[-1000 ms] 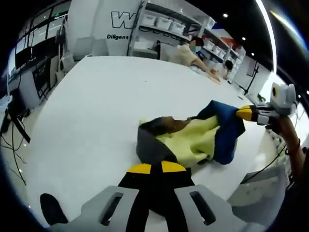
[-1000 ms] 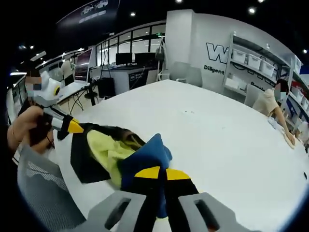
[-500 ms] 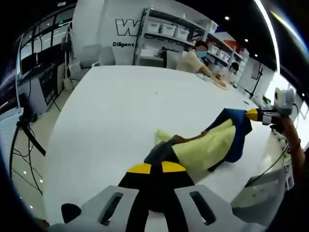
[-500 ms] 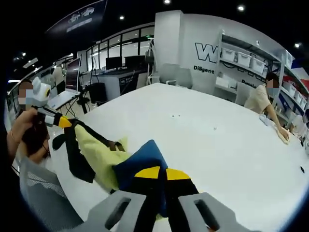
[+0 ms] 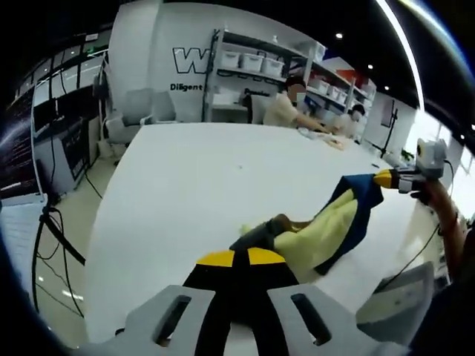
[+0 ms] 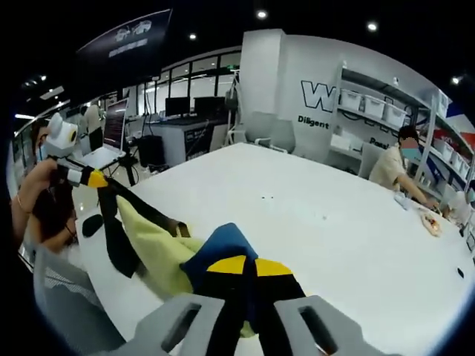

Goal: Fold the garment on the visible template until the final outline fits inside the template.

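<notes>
A yellow, dark grey and blue garment (image 5: 326, 226) hangs stretched between my two grippers above the white table (image 5: 193, 170). My left gripper (image 5: 239, 259) is shut on its dark grey end. In the left gripper view the right gripper (image 5: 384, 178) comes in from the right, shut on the blue end. In the right gripper view my right gripper (image 6: 242, 265) is shut on the blue cloth (image 6: 219, 248), and the garment (image 6: 152, 241) runs left to the left gripper (image 6: 95, 179), which pinches the dark end. No template outline is visible on the table.
A person sits at the table's far side (image 6: 397, 159), with small items (image 6: 429, 221) lying near them. Shelving with bins (image 5: 256, 63) stands behind. A grey mesh chair (image 6: 63, 308) is close at the near table edge. Desks with monitors (image 6: 178, 111) stand further off.
Both grippers have lifted and drawn apart. The garment, bunched on the table a second ago, is now pulled taut and hangs between them above the surface.
</notes>
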